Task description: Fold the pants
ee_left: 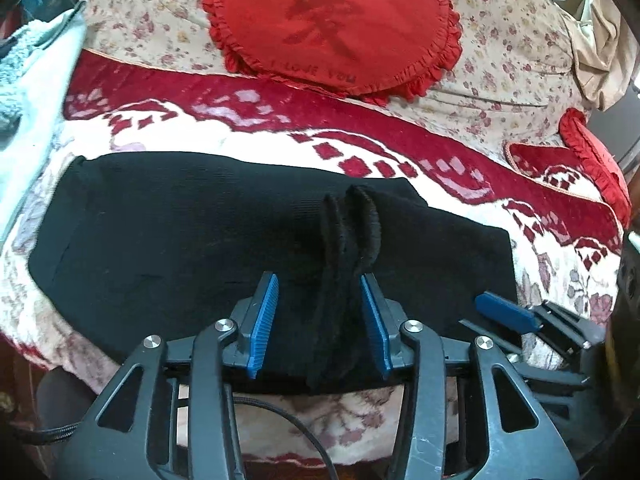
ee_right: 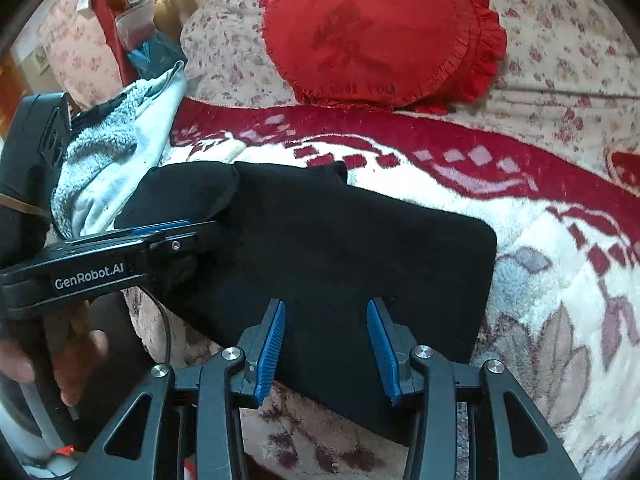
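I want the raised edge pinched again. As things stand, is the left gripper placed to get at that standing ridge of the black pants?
Probably yes. The left gripper has its jaws open on either side of the standing ridge of the black pants, with nothing between pads and cloth. The right gripper sits off to the side, clear.

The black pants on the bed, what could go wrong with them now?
A bunched ridge of the black pants stands between the left tongs, leaning on one pad, so pulling away could drag it and undo the fold. The right tongs hover open over the near edge, close enough to snag it.
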Tool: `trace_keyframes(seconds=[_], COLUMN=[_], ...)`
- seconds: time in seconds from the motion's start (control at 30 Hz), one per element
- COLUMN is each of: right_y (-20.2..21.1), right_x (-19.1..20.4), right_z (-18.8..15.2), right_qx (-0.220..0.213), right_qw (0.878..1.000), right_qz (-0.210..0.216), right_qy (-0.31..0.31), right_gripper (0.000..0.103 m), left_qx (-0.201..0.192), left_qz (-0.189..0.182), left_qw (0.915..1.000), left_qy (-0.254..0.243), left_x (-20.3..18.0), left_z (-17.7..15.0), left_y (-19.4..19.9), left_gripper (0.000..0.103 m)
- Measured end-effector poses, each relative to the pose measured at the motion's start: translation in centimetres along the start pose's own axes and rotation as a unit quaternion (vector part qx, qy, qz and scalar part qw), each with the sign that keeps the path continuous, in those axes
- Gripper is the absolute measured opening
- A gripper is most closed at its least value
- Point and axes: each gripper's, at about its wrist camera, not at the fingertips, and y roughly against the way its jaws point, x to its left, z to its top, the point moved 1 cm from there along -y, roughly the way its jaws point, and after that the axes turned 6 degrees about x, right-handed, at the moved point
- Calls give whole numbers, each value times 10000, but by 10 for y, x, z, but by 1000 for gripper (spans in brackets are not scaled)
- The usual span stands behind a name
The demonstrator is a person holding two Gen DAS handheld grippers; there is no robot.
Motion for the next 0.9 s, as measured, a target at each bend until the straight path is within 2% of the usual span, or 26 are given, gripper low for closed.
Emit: trace_keyframes(seconds=[0.27, 0.4, 0.53, 0.67, 0.9], right_y=[3, -11, -40, -55, -35], right_x=[24, 40, 53, 72, 75], right_z=[30, 46, 61, 71, 72], right_qx=[-192, -147, 92, 99, -35], right_qw=[9995, 9988, 9986, 9975, 9975], right_qz=[95, 124, 21, 65, 293], right_qy=[248, 459, 521, 699, 642], right_gripper=[41, 41, 41, 41, 41], left_qx=[-161, -189, -136, -136, -166], left_qz=[348, 446, 478, 574, 655], left_qw=[9991, 9983, 9975, 9964, 9940], left_qy=[151, 316, 510, 612, 858], left_x=[21, 37, 51, 60, 77], left_z=[-8, -12, -18, -22, -26], left_y=[20, 26, 28, 29, 33], left_gripper=[41, 41, 41, 41, 41])
